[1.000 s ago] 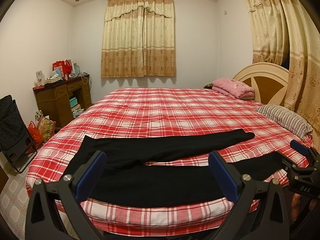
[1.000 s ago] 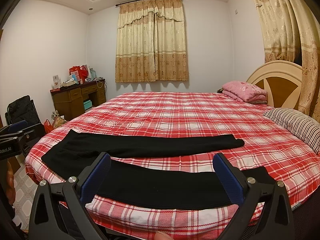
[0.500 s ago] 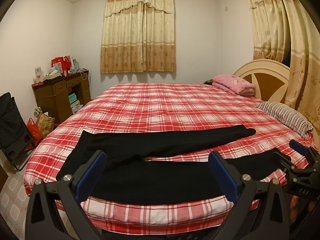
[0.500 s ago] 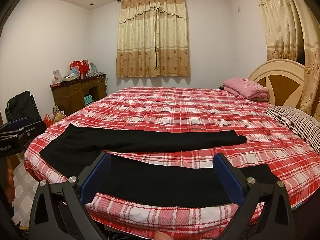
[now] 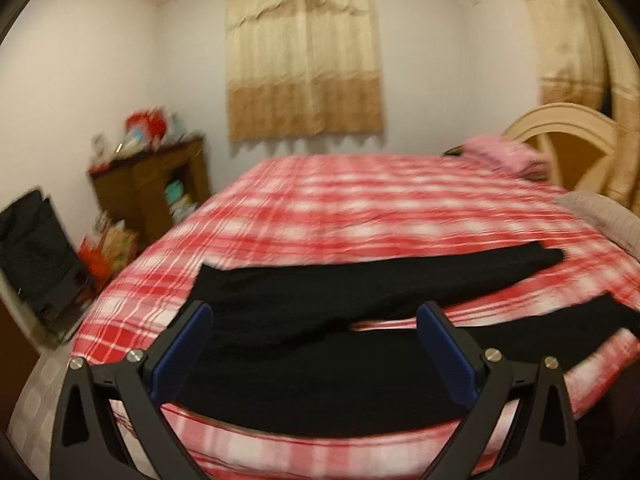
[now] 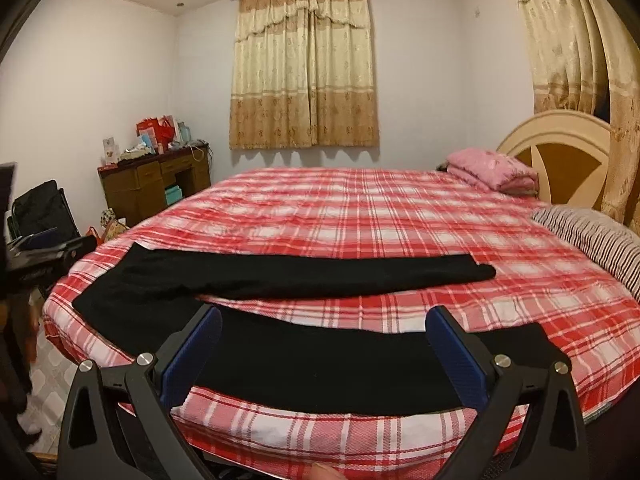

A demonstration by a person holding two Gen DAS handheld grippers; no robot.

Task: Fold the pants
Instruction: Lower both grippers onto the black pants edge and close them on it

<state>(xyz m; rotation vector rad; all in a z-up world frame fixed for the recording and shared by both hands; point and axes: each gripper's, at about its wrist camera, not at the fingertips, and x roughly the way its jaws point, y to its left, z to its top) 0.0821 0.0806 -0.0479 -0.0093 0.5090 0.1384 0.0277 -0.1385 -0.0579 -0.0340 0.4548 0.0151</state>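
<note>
1. At the lower left of the left wrist view, the left gripper (image 5: 314, 344) is hovering with its jaws wide apart, gripping nothing.
2. The black pants (image 6: 320, 364) are lying flat across the checked bed (image 6: 360, 216), legs splayed, long axis running left to right, waist at the left.
3. The right gripper (image 6: 324, 350) is gaping empty too, nearer the cuffs; the fabric is looking soft and matte.
</note>
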